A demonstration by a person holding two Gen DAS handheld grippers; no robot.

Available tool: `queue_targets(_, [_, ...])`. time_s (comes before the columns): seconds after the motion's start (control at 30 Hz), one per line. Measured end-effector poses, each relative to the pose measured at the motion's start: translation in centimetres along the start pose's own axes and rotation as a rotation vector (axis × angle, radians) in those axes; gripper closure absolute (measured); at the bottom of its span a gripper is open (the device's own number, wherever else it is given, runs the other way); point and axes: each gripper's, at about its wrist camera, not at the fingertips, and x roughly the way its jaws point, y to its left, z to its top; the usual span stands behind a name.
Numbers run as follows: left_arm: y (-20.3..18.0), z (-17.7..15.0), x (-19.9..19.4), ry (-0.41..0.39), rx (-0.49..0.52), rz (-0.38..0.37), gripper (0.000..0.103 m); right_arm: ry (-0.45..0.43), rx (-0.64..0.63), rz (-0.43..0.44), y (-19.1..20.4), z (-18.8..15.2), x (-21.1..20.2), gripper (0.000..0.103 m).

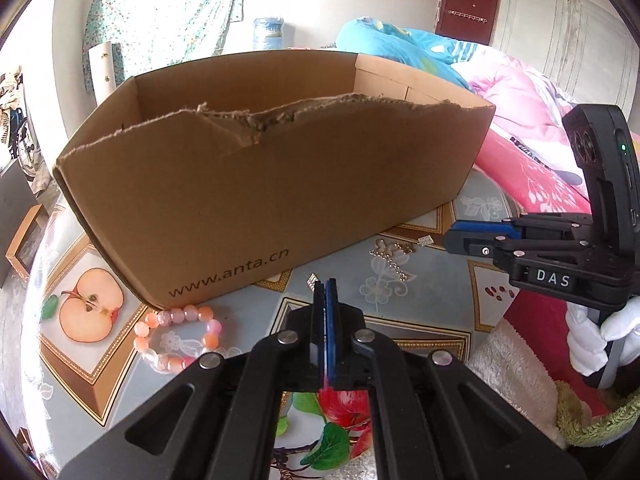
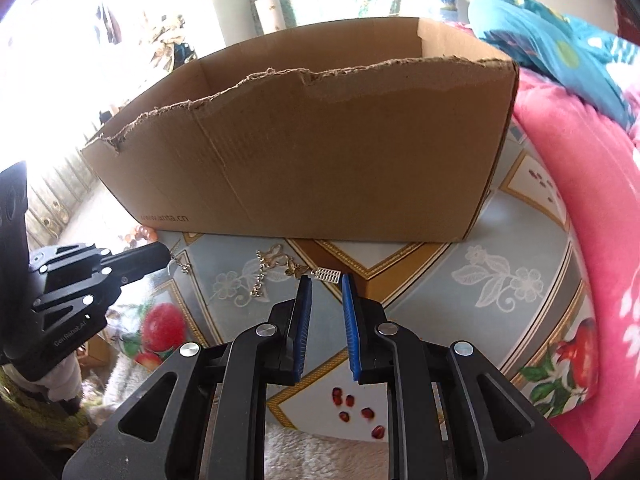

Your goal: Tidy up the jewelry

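The left tongs [image 1: 325,286] are closed with their pads together, a small gold piece at their tip that may be pinched, though I cannot tell. The right tongs [image 2: 324,282] stand narrowly open with nothing between them, just short of the thin gold chain [image 2: 276,266] lying on the fruit-patterned worktop [image 2: 460,312]. Both sit before the torn brown cardboard box [image 2: 320,152], with a pink-and-orange beaded bracelet [image 1: 176,336] beside its corner.

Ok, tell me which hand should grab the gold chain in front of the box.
Right: the right gripper has its fingers open just short of the gold chain; the left gripper is shut.
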Motion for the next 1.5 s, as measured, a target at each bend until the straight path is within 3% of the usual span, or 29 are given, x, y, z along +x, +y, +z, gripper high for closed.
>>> queue_targets(0.33, [0.7,-0.2,0.5,0.018,-0.012,-0.005,0.103,0.053,-0.284,0.07,0.8,1.6,2.4,0.086])
queue_targets(0.57, [0.7,-0.1,0.7,0.024,-0.012,-0.012,0.103,0.103,-0.282,0.113,0.9,1.5,2.6,0.086])
queue_targets(0.83, [0.6,0.1,1.0,0.022,-0.006,-0.017,0.103,0.094,-0.325,0.065,1.9,1.2,2.5,0.087])
queue_targets(0.9, [0.6,0.0,0.9,0.022,-0.007,-0.017,0.103,0.096,-0.35,0.064,2.3,1.3,2.9,0.093])
queue_targets(1.03, [0.7,0.0,0.8,0.017,-0.009,-0.016,0.103,0.106,-0.349,0.064,2.8,1.3,2.7,0.099])
queue_targets(1.2, [0.6,-0.1,0.7,0.015,-0.01,-0.017,0.103,0.098,-0.254,0.084,2.3,1.1,2.4,0.103])
queue_targets(1.5, [0.2,0.0,0.5,0.009,0.007,-0.012,0.103,0.058,-0.133,0.098,1.6,-0.5,0.0,0.103])
